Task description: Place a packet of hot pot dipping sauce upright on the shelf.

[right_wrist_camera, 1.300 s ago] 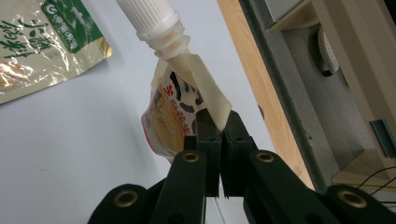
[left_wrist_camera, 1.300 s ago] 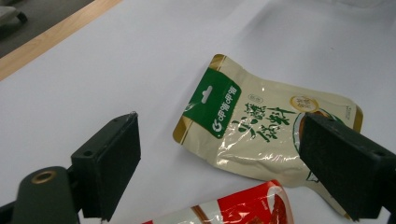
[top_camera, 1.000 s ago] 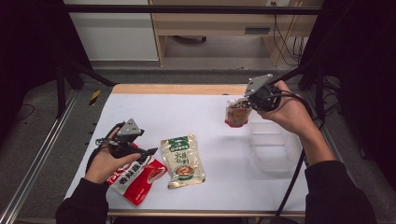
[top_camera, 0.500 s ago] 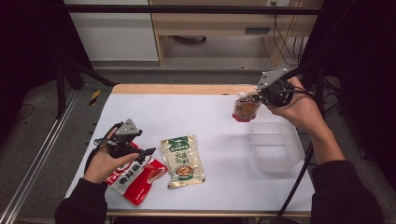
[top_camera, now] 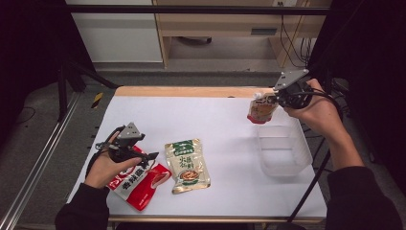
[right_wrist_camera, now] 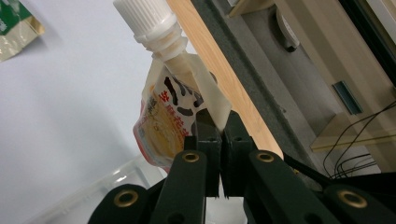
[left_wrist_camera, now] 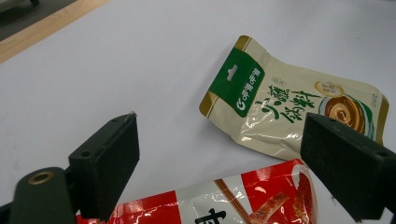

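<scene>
A white tabletop (top_camera: 206, 120) with a pale wooden far edge (top_camera: 191, 91) fills the middle of the high view. Grey floor (top_camera: 43, 139) surrounds it, with a metal rail (top_camera: 38, 163) running diagonally at lower left. At upper centre stands a light wooden bench (top_camera: 225, 24) beside a white cabinet (top_camera: 115, 33). Black cables (top_camera: 292, 43) hang at upper right. Dark curtains (top_camera: 28, 48) close off both sides of the frame. A black bar (top_camera: 191, 9) crosses the top.

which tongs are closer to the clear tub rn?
Right. The right tongs hold a spouted pouch just above the clear tub's far edge; the left tongs hover over the red packet across the table.
</scene>
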